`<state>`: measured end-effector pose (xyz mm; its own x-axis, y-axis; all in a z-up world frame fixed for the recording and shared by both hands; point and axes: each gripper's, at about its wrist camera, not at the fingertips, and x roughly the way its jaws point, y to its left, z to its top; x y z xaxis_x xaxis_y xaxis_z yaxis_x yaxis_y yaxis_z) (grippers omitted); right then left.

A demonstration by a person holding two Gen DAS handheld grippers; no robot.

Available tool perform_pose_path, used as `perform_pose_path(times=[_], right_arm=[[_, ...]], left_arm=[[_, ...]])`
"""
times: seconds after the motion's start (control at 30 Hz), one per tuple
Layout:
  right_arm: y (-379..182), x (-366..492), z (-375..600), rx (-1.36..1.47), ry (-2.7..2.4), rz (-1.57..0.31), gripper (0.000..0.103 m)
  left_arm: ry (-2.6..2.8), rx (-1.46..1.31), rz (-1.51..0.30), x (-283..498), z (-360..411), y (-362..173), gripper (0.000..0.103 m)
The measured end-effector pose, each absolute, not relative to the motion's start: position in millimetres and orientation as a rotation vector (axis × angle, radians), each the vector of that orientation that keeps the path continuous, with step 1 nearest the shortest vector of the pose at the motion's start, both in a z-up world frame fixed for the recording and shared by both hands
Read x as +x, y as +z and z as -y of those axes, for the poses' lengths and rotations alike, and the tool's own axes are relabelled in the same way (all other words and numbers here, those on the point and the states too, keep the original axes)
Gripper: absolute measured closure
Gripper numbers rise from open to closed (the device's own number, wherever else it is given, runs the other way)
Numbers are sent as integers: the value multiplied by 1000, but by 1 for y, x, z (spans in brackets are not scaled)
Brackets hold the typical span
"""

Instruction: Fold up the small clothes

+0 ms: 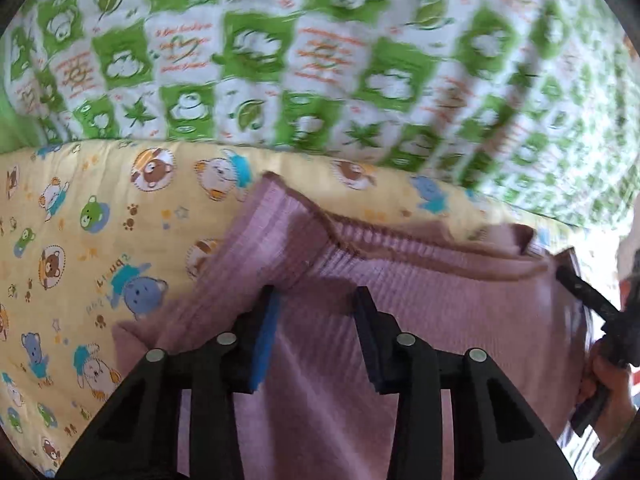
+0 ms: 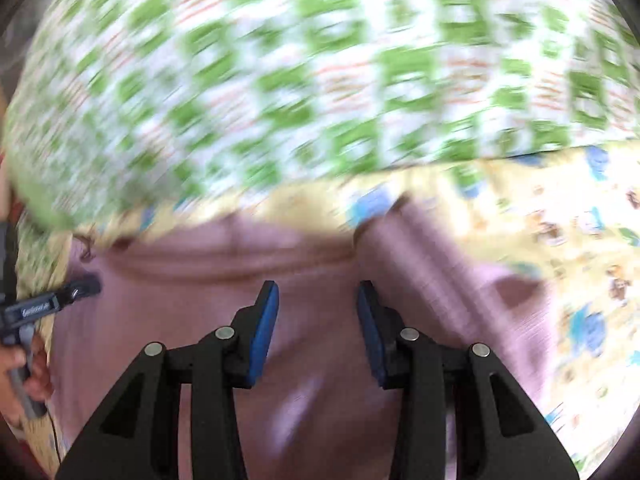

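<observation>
**Fig. — Both grippers over a mauve knit top, fold not yet gripped**

Left wrist view: left gripper (image 1: 316, 300) points steeply down at the mauve ribbed garment (image 1: 400, 300), which lies on a yellow bear-print sheet (image 1: 80, 240). Jaws stand partly apart w/ fabric seen in the gap; pads don't appear to press cloth, so read as open, holding nothing. Darker hem band (image 1: 420, 244) runs from approx. 11 to 2 o'clock of the gripper. Right gripper (image 1: 576, 284) enters at 3 o'clock, near the garment's right edge; whether it touches cloth can't be told.

Right wrist view (heavy blur): right gripper (image 2: 318, 296) likewise half-spread above the garment (image 2: 200, 300), nothing clamped. A sleeve or flap (image 2: 440, 260) angles off toward 1–2 o'clock. Left gripper (image 2: 56, 298) shows at 9 o'clock, w/ a hand (image 2: 24, 364) on its grip.

Step in hand, as judged: taking hold of two matched points for a fold. To do well: pinch one layer only, near the hem, both sides level, then lift together so ribbing doesn't skew.

Edges/room: green leaf-print quilt (image 1: 320, 60) bounds the sheet at 12 o'clock, close beyond the hem — little room that way. Open sheet lies at 9 o'clock in left view, 3 o'clock in right view.
</observation>
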<state>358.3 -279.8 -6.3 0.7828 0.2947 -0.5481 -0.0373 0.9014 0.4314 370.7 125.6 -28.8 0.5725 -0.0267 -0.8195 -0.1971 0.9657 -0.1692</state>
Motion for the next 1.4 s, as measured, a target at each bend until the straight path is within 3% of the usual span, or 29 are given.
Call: perform_pose_path(times=[0.13, 0.2, 0.27, 0.33, 0.7, 0.77, 0.8, 0.97, 1.4], right_arm=[[-7, 358, 294, 468, 166, -651, 62], [-2, 347, 298, 458, 151, -637, 60], [1, 330, 308, 470, 137, -626, 60], [0, 315, 318, 503, 141, -628, 59], [-10, 204, 286, 529, 271, -665, 56], [-22, 192, 276, 533, 305, -701, 50], [-30, 186, 275, 533, 300, -730, 46], [-62, 178, 289, 514, 150, -827, 45], [-26, 157, 292, 566, 130, -776, 44]], left_arm=[[100, -268, -945, 361, -121, -21, 66], [96, -283, -933, 345, -121, -13, 60], [101, -301, -917, 321, -128, -5, 44], [117, -321, -904, 295, -132, 1, 39], [281, -475, -1016, 158, -153, -37, 30], [318, -499, -1062, 142, -159, -52, 30], [328, -512, -1072, 137, -162, -56, 30], [346, -565, -1075, 110, -169, -64, 28], [312, -935, -1003, 93, -162, -74, 16]])
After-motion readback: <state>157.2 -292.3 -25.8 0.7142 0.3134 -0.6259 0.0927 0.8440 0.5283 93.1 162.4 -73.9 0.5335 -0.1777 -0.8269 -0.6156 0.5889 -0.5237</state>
